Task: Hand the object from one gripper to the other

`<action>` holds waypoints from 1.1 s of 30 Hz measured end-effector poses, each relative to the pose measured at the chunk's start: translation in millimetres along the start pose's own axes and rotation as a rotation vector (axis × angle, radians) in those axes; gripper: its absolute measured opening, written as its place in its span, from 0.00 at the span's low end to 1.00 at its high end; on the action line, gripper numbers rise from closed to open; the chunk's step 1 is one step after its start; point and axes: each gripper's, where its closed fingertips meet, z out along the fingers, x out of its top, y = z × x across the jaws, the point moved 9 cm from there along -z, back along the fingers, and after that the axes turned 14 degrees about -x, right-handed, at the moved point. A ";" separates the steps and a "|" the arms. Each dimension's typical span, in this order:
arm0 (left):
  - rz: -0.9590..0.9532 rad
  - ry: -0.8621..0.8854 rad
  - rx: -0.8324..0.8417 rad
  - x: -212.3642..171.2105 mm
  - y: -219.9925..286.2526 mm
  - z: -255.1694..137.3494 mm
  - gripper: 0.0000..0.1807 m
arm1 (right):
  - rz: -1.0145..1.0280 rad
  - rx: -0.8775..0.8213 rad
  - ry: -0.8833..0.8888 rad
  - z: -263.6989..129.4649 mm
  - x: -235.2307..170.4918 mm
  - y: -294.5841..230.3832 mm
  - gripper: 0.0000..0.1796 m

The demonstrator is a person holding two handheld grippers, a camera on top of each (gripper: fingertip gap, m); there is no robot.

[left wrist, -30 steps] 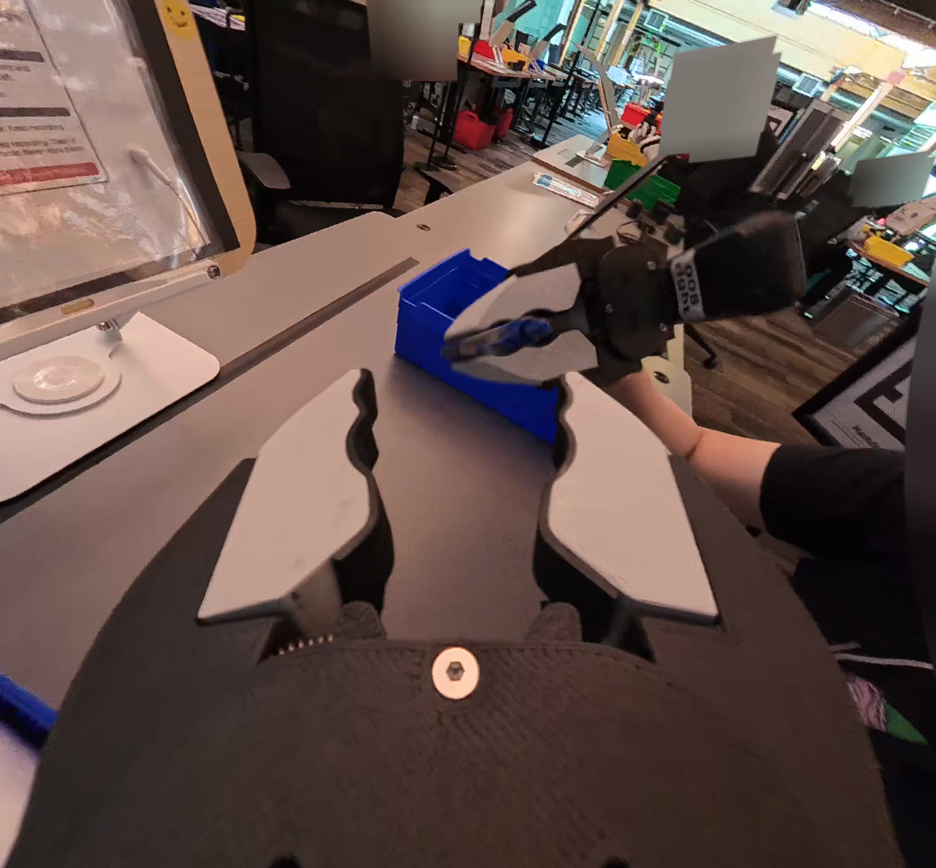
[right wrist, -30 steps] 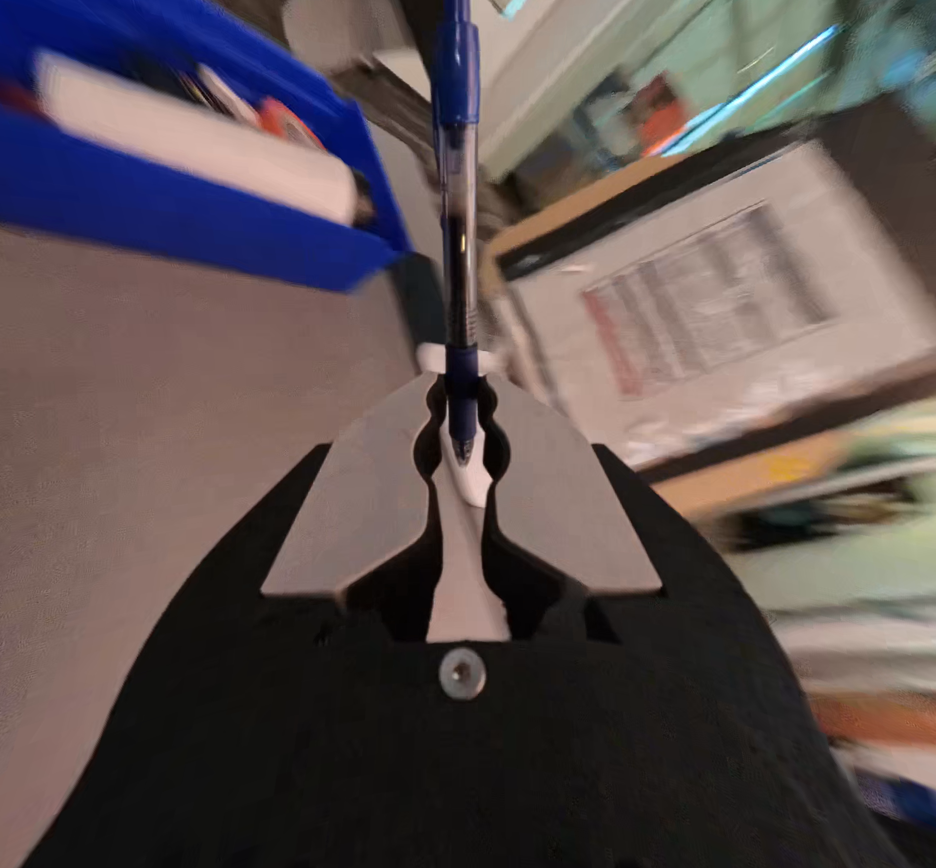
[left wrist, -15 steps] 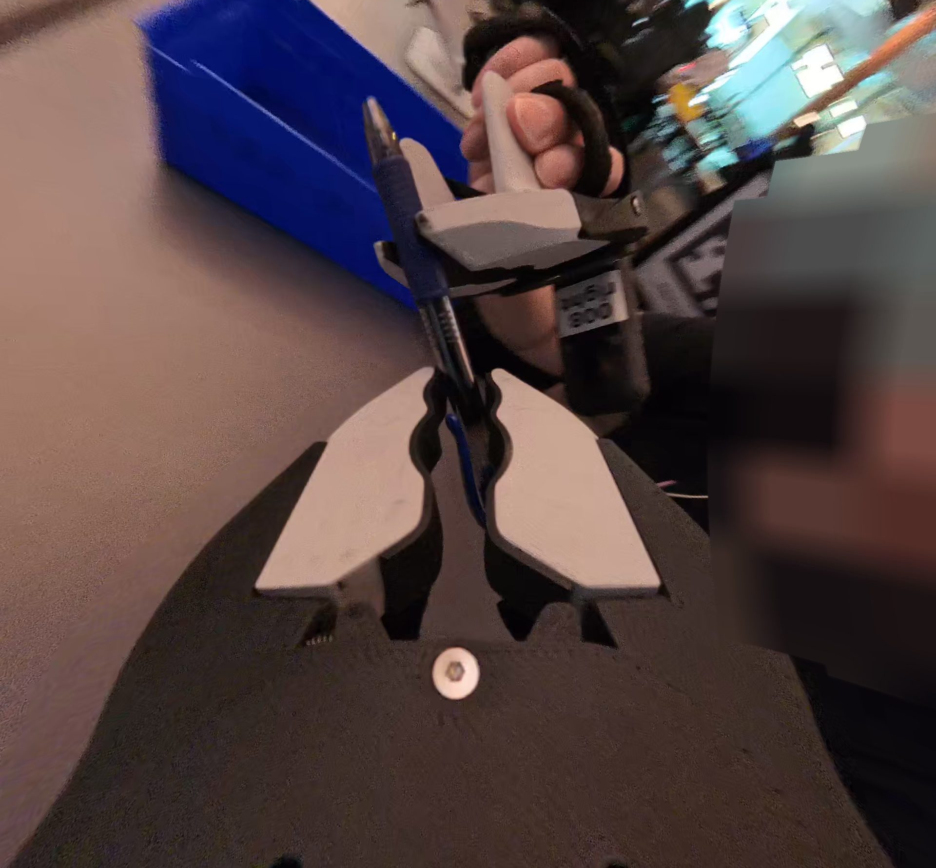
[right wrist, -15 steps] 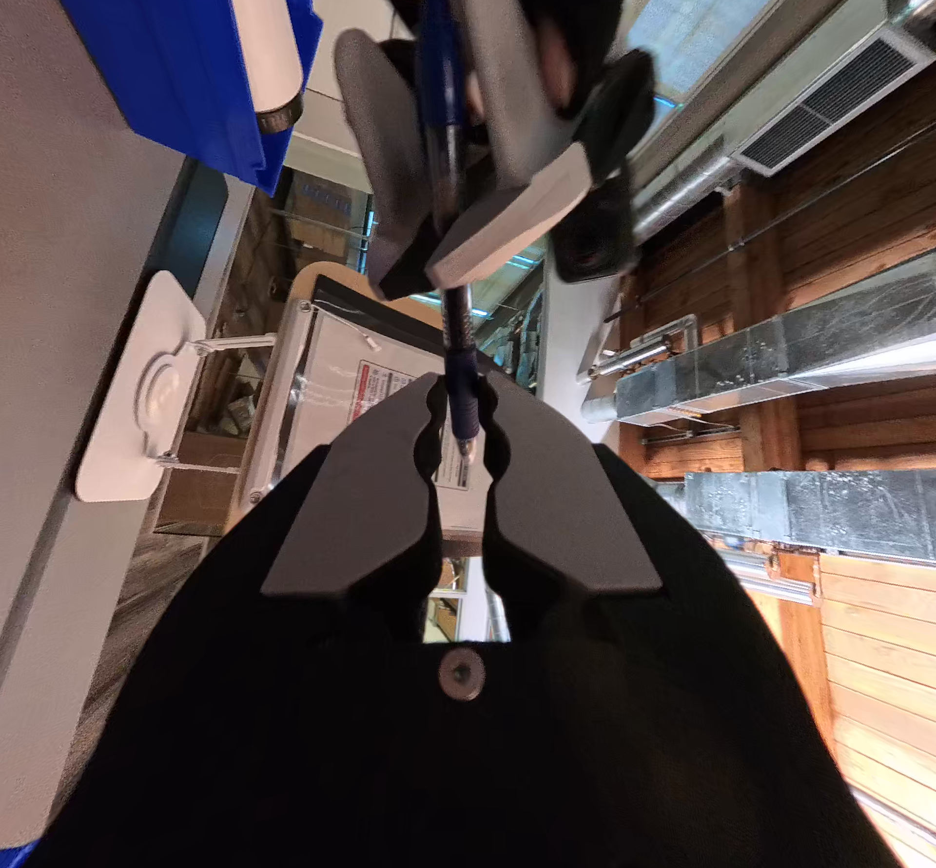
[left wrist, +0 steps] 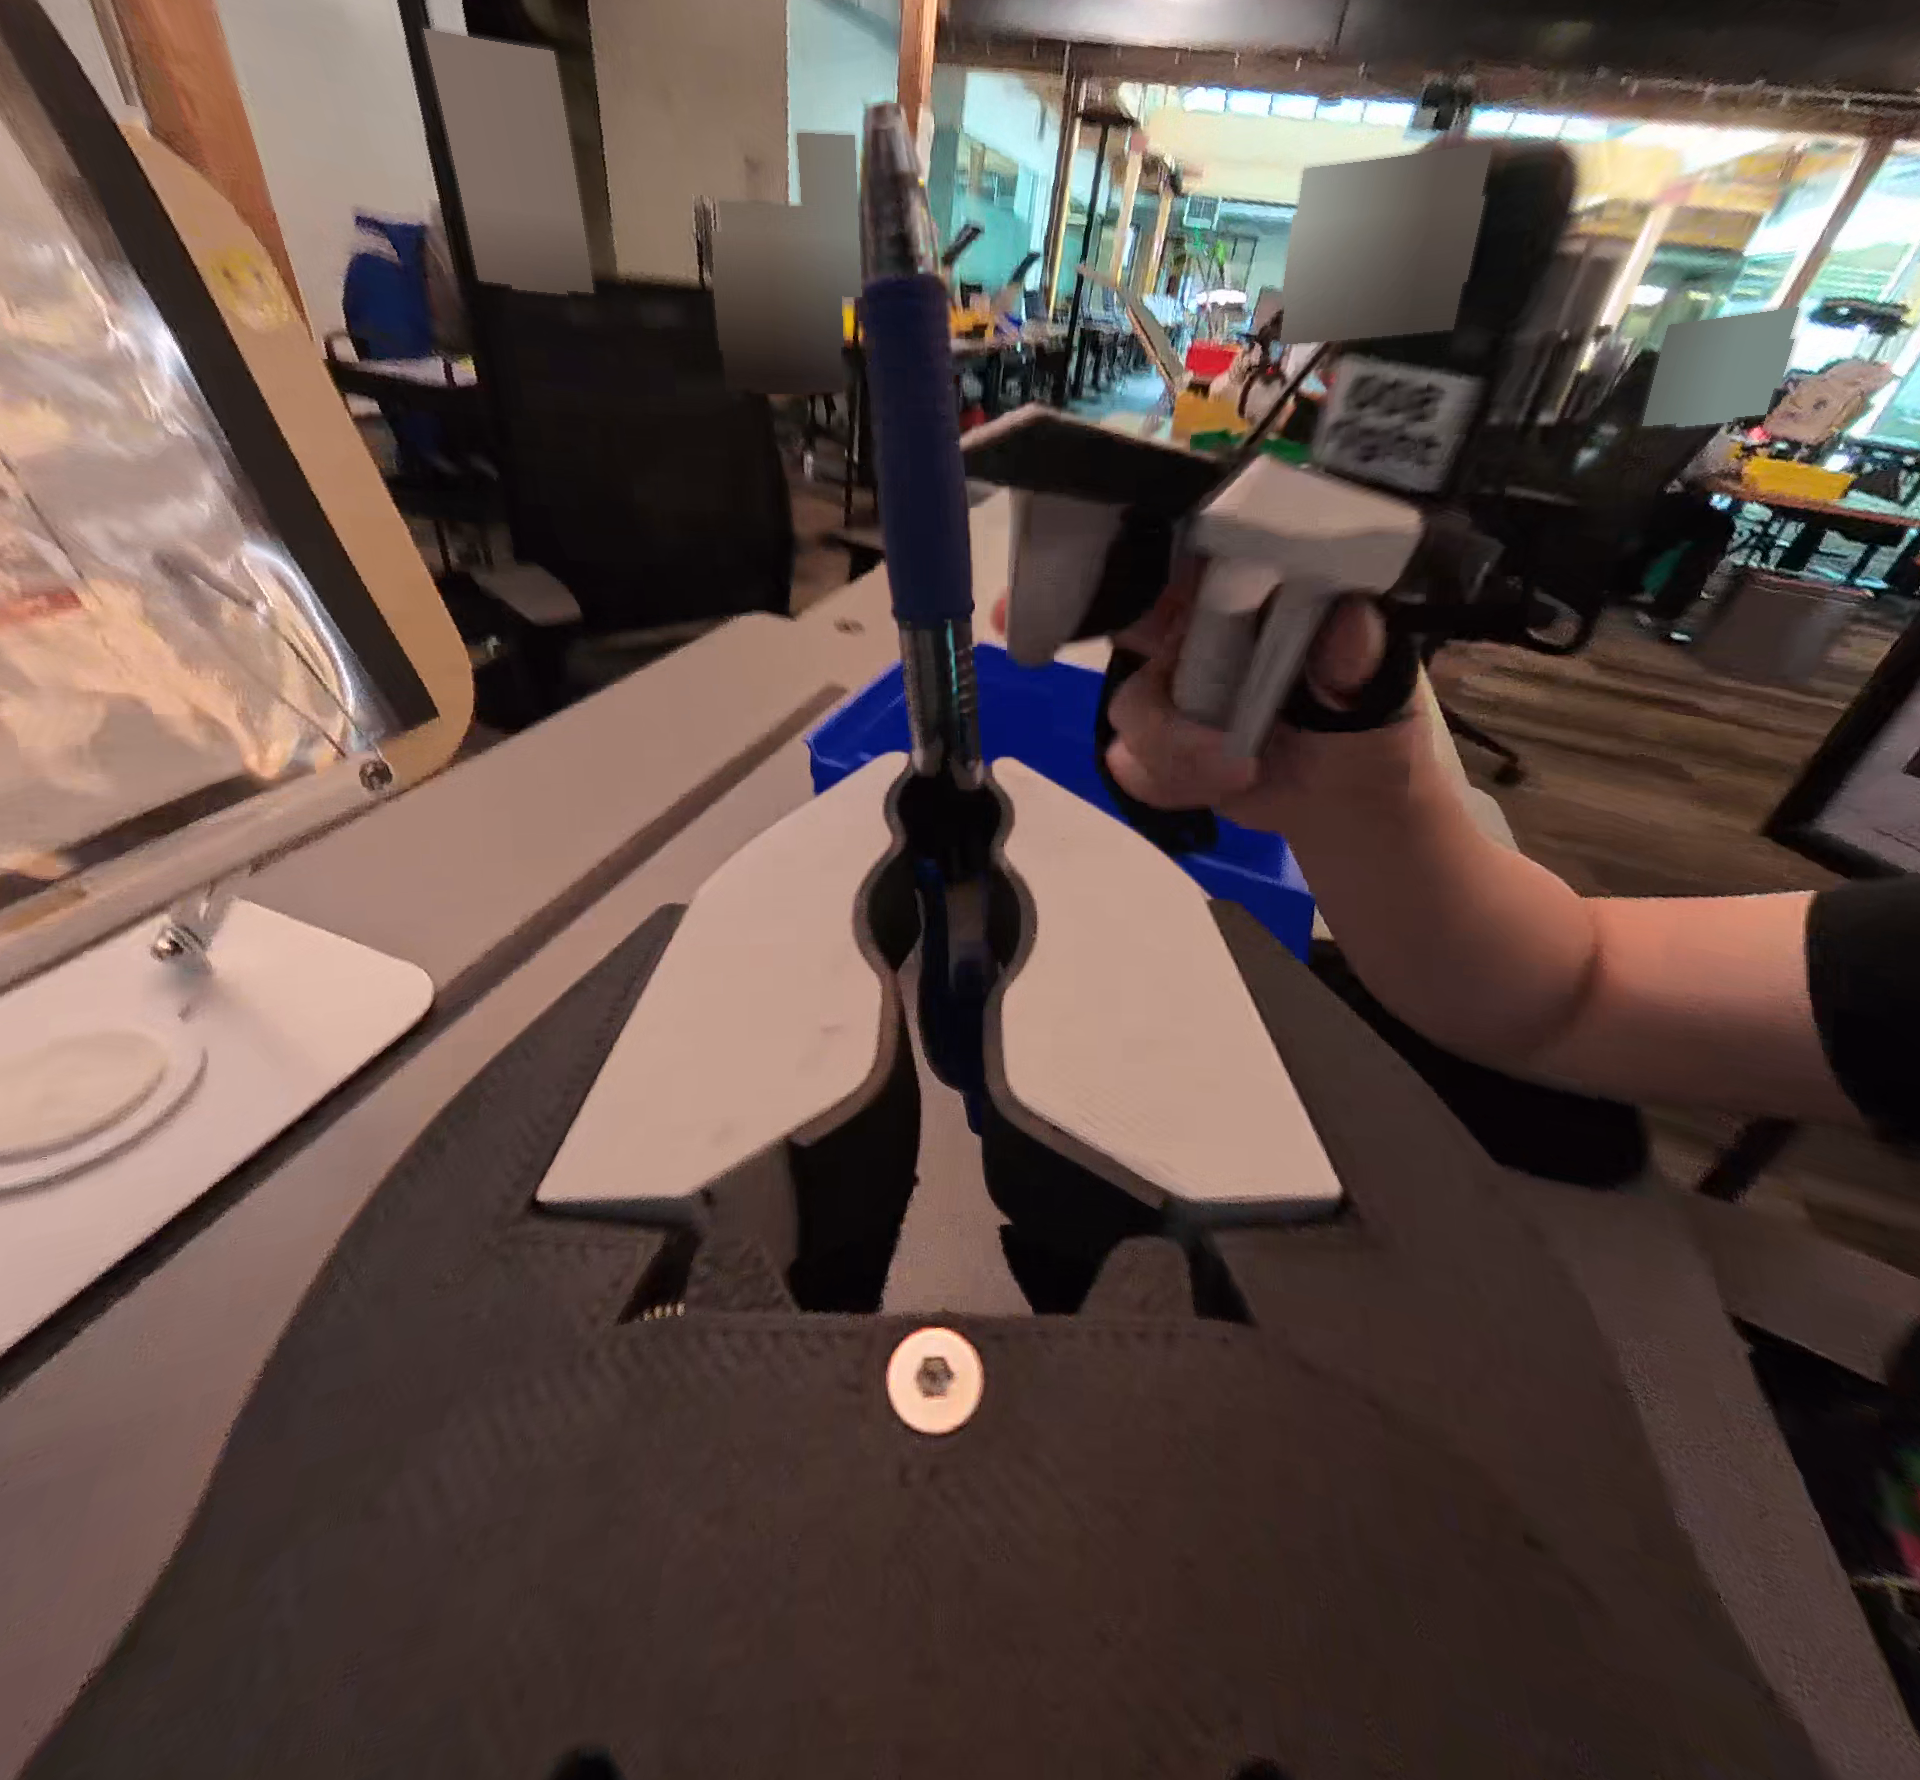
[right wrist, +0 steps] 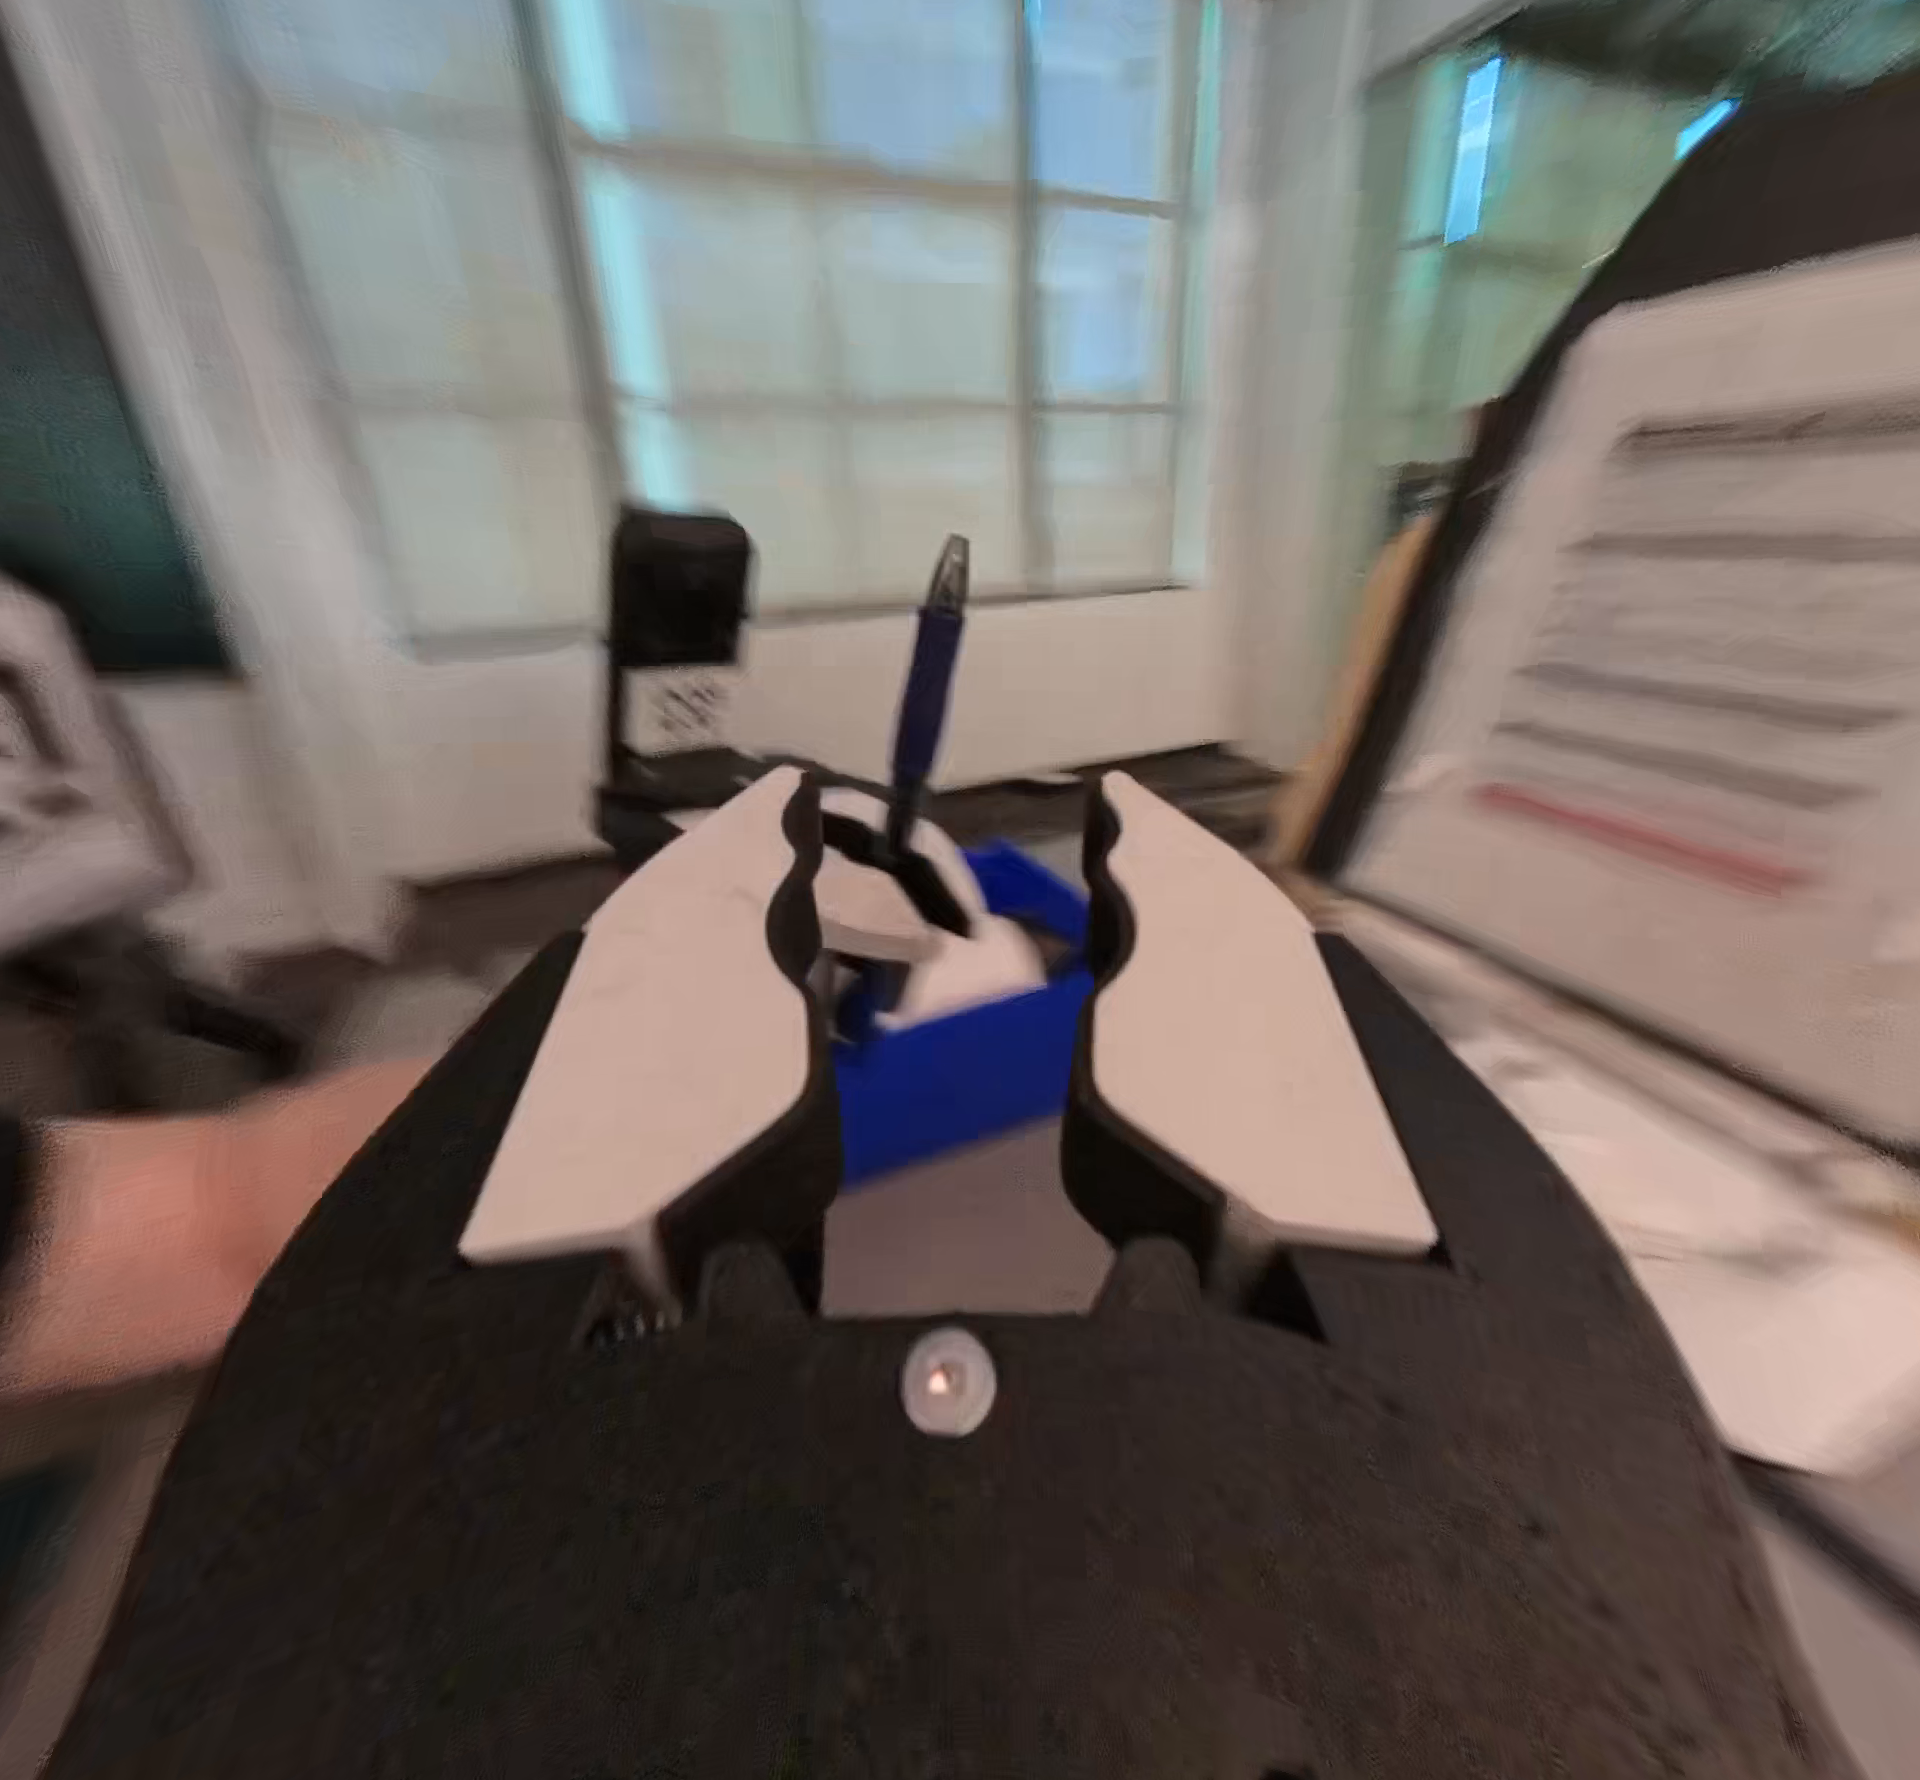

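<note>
Left wrist view shows my left gripper [left wrist: 945, 785] clamped on the blue pen [left wrist: 920, 473], which stands upright, tip skyward, above the blue bin [left wrist: 1226, 857]. To its right, my right gripper [right wrist: 945, 795] gapes wide with nothing in it, clear of the pen. I'd say the handover looks done; best to draw the right one straight back, avoiding the barrel. The pen has a dark rubber grip, a clear shaft, a grey cone tip.

pen [left wrist: 914, 483]: passed over; half a second ago both grippers pinched it, now only the left gripper [left wrist: 943, 795] clamps it, tip up at frame centre.
right gripper [right wrist: 945, 857]: let go, fingers spread, drawn back to the right of the left wrist frame.
</note>
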 end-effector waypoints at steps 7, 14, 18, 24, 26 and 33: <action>0.062 -0.073 0.022 -8.6 10.4 18.0 0.04 | 0.190 0.095 -0.111 17.8 -26.3 -4.3 0.26; 0.111 -0.213 0.125 -17.7 5.7 22.1 0.12 | 0.068 0.063 -0.100 6.6 -13.0 8.2 0.07; 0.334 -0.551 0.575 -24.7 -12.5 4.7 0.29 | -0.139 -0.139 -0.095 -23.1 24.3 32.7 0.07; 0.955 -1.044 1.033 -51.4 -26.5 7.0 0.19 | -0.665 -0.606 -0.126 -80.0 69.5 64.3 0.07; 1.092 -1.146 1.063 -64.7 -28.7 15.3 0.15 | -0.854 -0.772 -0.160 -101.9 78.7 76.2 0.07; 1.164 -1.185 1.016 -79.3 -25.2 29.5 0.15 | -0.853 -0.787 -0.245 -127.8 80.9 95.8 0.07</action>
